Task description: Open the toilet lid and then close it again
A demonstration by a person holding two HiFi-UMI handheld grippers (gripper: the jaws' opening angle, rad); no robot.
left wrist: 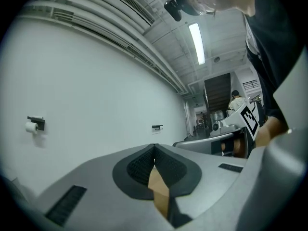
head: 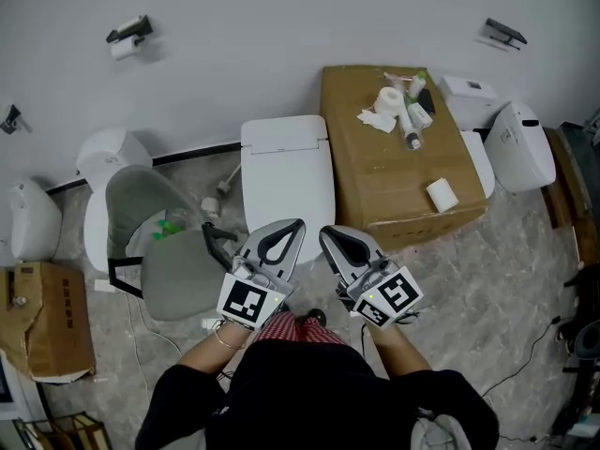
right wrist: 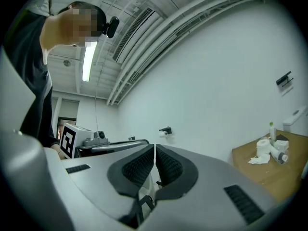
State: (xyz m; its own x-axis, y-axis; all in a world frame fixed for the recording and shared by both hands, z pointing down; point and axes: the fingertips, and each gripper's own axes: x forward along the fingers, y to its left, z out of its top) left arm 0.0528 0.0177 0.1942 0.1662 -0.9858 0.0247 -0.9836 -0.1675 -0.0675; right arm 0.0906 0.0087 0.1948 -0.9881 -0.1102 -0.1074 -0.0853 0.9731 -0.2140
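The white toilet (head: 286, 169) stands against the wall in the middle of the head view, its flat lid (head: 288, 184) down. My left gripper (head: 298, 223) and right gripper (head: 325, 232) are held side by side just before the toilet's front edge, close to my body. Both are shut with nothing between the jaws. In the left gripper view the left gripper (left wrist: 154, 146) points up at the white wall, pads pressed together. The right gripper (right wrist: 154, 147) in its own view does the same. Neither gripper touches the lid.
A large cardboard box (head: 375, 178) with tissue rolls and bottles on it stands right of the toilet. A grey chair (head: 169, 251) sits to the left, with more white toilets at far left (head: 108, 162) and right (head: 520, 143). Another carton (head: 47, 319) lies lower left.
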